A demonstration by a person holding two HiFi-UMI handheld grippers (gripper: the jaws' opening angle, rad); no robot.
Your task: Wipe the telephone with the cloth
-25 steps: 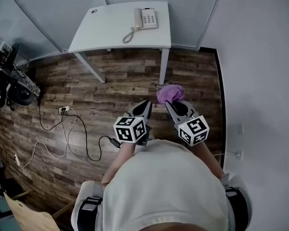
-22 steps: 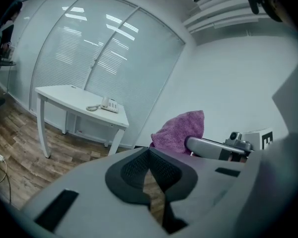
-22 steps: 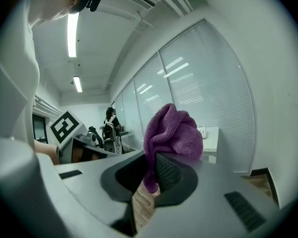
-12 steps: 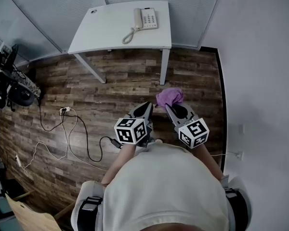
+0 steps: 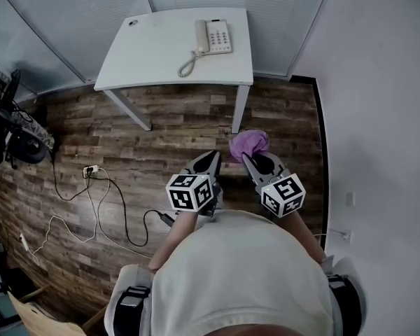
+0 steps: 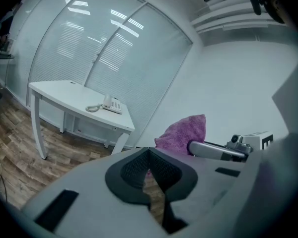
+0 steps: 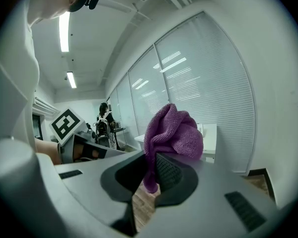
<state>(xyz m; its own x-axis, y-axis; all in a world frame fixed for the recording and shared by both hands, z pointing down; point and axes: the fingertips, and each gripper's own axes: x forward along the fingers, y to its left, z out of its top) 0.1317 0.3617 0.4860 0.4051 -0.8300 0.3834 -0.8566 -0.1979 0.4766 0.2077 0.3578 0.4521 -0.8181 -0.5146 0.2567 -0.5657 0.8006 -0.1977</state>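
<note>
Sitting near the far right edge of the white counter [image 5: 154, 54], in the upper middle of the head view, the telephone [image 5: 215, 36] is a cream desk set. Its handset lies along the left side and a keypad fills the right. A coiled cord trails from it toward the lower left across the counter top. Its long axis runs up and down the frame, roughly toward the blinds behind; which end is its top is hard to tell at this size.

The cloth [image 5: 248, 144] is a bunched purple towel, well apart from the telephone, low in the frame above the wooden floor [image 5: 161, 131]. The right claw [image 5: 246, 157] is clenched on it: in the right gripper view a fold hangs pinched between the pads while the rest bulges above the tips. The left claw [image 5: 213, 157], just beside it on the left, is clenched with nothing between its jaws.

One telephone, one cloth, one counter and two claws are in view.
</note>
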